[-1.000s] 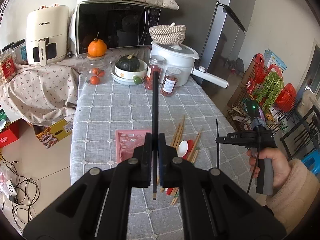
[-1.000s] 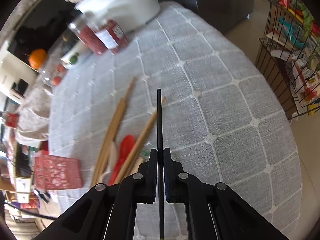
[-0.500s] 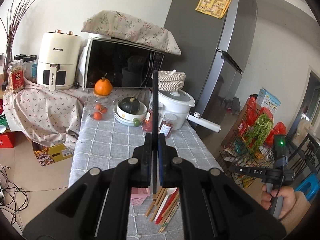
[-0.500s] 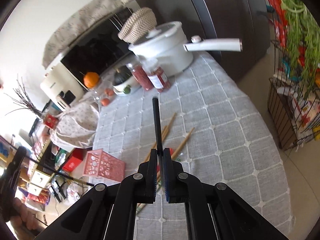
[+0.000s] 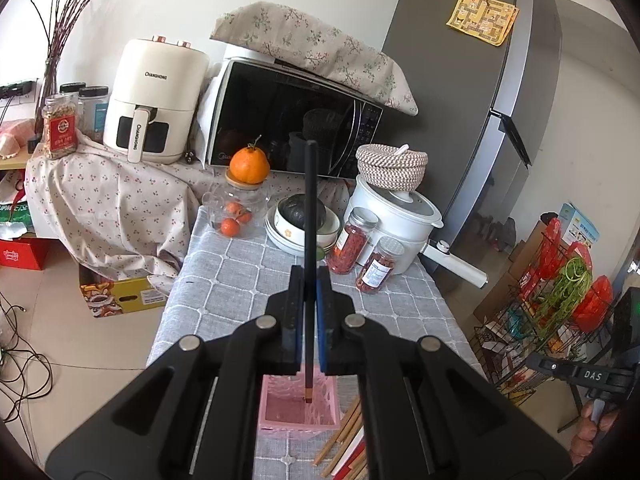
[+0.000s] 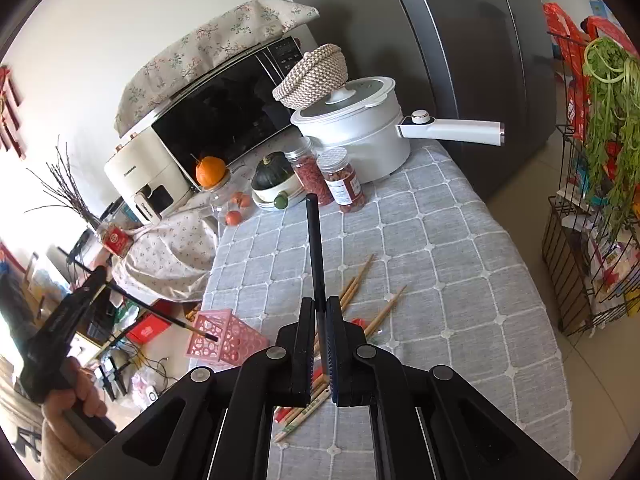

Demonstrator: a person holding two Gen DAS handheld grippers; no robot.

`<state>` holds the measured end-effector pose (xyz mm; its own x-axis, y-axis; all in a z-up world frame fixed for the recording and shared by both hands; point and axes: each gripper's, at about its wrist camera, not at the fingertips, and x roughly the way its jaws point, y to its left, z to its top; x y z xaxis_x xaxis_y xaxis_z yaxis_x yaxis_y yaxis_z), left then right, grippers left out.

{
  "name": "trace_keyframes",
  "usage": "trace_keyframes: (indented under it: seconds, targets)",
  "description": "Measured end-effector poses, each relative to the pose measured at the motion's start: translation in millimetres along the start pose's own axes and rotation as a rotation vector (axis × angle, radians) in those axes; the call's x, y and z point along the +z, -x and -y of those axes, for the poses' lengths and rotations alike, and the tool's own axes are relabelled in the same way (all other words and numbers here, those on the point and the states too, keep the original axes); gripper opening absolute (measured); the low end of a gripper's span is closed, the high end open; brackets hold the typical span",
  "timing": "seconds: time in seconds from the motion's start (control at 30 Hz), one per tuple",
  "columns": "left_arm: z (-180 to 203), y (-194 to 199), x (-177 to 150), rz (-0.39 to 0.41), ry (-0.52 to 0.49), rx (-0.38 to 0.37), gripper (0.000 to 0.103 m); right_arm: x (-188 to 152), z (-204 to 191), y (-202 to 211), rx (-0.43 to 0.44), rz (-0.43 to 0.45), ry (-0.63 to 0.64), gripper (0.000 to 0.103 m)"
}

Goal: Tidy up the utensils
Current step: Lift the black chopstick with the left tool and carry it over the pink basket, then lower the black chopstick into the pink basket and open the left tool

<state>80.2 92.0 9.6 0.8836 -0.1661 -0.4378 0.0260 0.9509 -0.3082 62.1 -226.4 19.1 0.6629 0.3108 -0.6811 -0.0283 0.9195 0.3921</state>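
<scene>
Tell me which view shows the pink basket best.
The right wrist view: the pink basket shows whole there, lying tipped on the tablecloth, lattice sides visible. In the left wrist view the basket is partly hidden behind the left hand-held gripper; mostly its open mouth shows.

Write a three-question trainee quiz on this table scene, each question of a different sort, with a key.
1. True or false: the left gripper is shut on a black chopstick.
2. The lower tip of that chopstick is over: A) the pink perforated plastic basket; B) the white electric pot; C) the clear glass jar.
3. Fill in: the loose wooden chopsticks lie on the grey checked ____.

Key: 1 true; 2 A; 3 tablecloth.
</scene>
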Motion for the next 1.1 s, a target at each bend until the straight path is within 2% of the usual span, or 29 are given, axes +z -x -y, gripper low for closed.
trace_keyframes:
  seconds: [0.1, 0.27, 0.6, 0.63, 0.7, 0.8, 0.87, 0.93, 1.1]
  targets:
    - [-2.8, -21.7, -5.8, -0.056, -0.011, 0.021, 0.006, -0.4, -1.9, -0.9, 0.006, -0.003, 0.005, 0.006]
    - [-16.1, -52.4, -13.8, -0.162, 0.072, 0.023, 0.006, -1.8, -6.3, -3.9, 0.015, -0.011, 0.014, 0.006]
    - [-18.4, -70.5, -19.6, -0.223, 0.099, 0.038, 0.007, -4.2, -12.7, -10.6, 0.052, -0.039, 0.021, 0.006]
    - [-17.8, -70.5, -19.4, -0.226, 0.095, 0.040, 0.010, -4.1, -12.8, -10.6, 0.058, -0.041, 0.019, 0.006]
    - [-16.9, -68.7, -18.7, -0.226, 0.089, 0.048, 0.032, -3.6, -13.5, -10.4, 0.073, -0.043, 0.014, 0.006]
    - [-16.9, -64.4, -17.2, -0.223, 0.078, 0.070, 0.053, -1.2, -17.8, -9.3, 0.104, -0.042, 0.009, 0.006]
    - [-17.6, -62.1, -17.3, -0.235, 0.068, 0.072, 0.060, 1.9, -21.2, -8.3, 0.130, -0.038, 0.002, 0.006]
    - [-18.7, -59.6, -17.3, -0.246, 0.055, 0.083, 0.061, 5.5, -26.1, -7.3, 0.154, -0.028, -0.003, 0.006]
    - [-24.1, -47.1, -16.1, -0.265, 0.038, 0.092, 0.072, 14.1, -42.6, -8.3, 0.219, -0.005, -0.014, 0.006]
